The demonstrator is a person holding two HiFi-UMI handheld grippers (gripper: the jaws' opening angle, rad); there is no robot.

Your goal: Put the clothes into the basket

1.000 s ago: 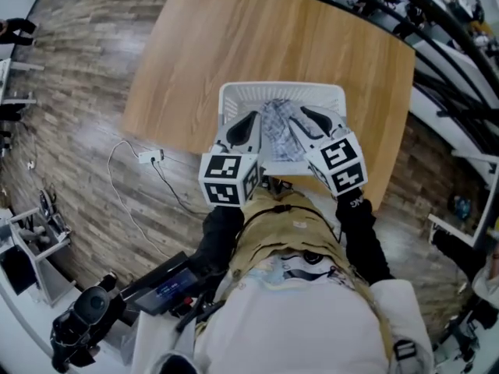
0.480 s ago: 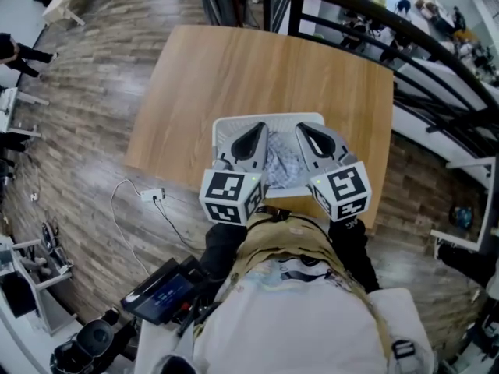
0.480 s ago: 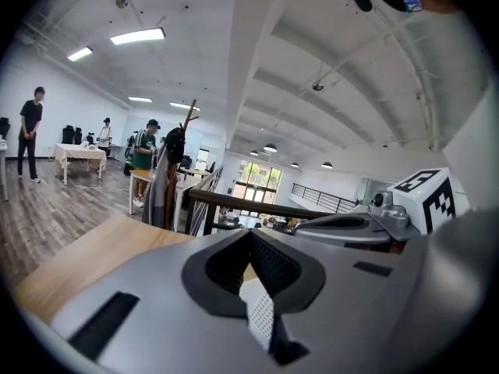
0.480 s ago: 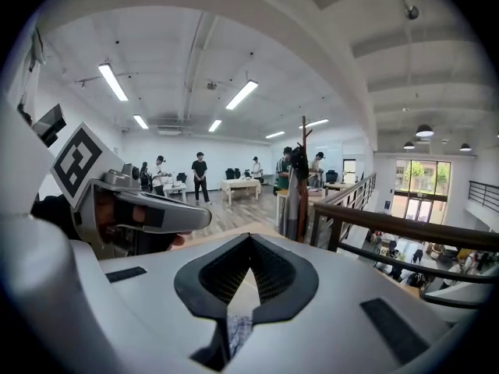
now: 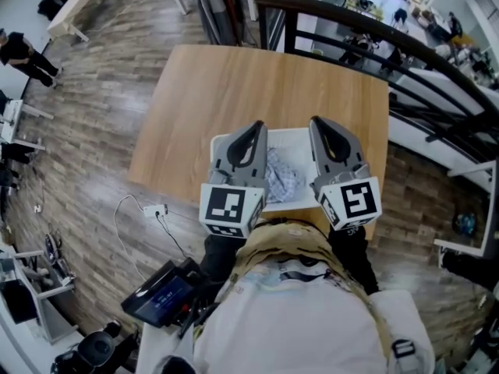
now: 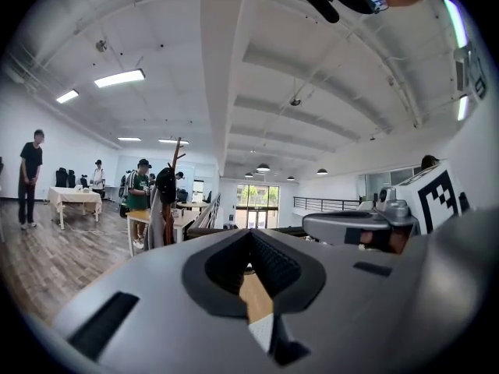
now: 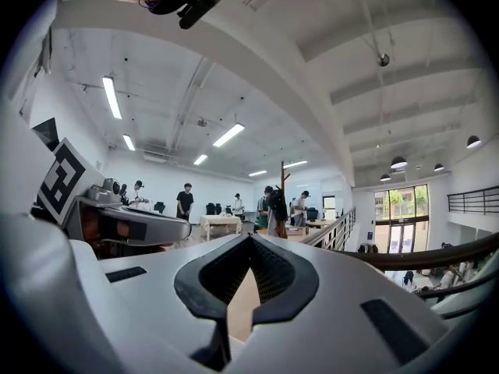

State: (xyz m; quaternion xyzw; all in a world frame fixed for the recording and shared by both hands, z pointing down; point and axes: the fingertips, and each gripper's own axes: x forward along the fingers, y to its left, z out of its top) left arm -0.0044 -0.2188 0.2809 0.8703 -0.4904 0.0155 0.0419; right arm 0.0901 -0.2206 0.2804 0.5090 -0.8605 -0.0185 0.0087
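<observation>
Left gripper (image 5: 256, 127) and right gripper (image 5: 320, 123) are pointing level toward 12 o'clock above the basket (image 5: 290, 135), jaws together, empty.

Looks like a big open-plan lab or workspace. There's a high white ceiling (image 6: 156, 22) with strip lights (image 6: 119, 78) and a wood-plank floor (image 5: 86, 131). People (image 6: 139, 189) stand around tables (image 6: 74, 197) further back, with a black railing (image 7: 405, 259) along one side and glass doors (image 6: 254, 199) at the far end.
</observation>
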